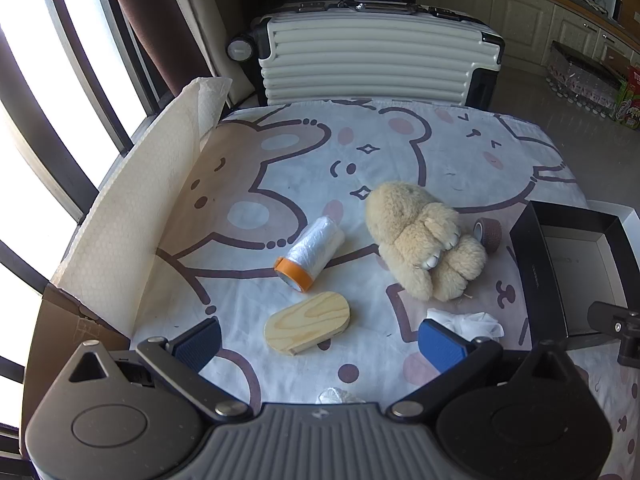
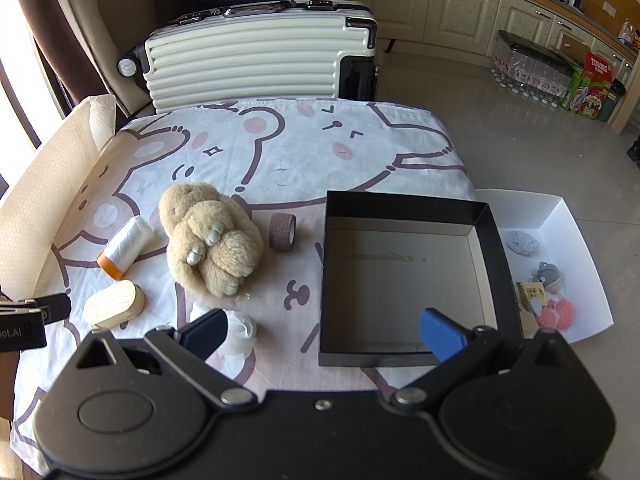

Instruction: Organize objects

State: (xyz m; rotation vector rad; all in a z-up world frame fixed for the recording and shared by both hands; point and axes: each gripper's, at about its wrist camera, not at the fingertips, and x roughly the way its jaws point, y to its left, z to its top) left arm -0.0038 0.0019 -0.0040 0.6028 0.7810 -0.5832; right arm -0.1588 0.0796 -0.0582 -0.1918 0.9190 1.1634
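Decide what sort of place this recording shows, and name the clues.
Probably a home, an open kitchen and living area: cream kitchen cabinets under a counter, a ribbed suitcase, and a table under a cartoon-bear cloth.

Harsh daylight from blown-out windows (image 1: 24, 128) at left, soft shadows, sharp focus, strong fisheye edge curvature.

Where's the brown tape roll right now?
In the right wrist view the brown tape roll stands on the table between the plush toy and the black box, left of the box.
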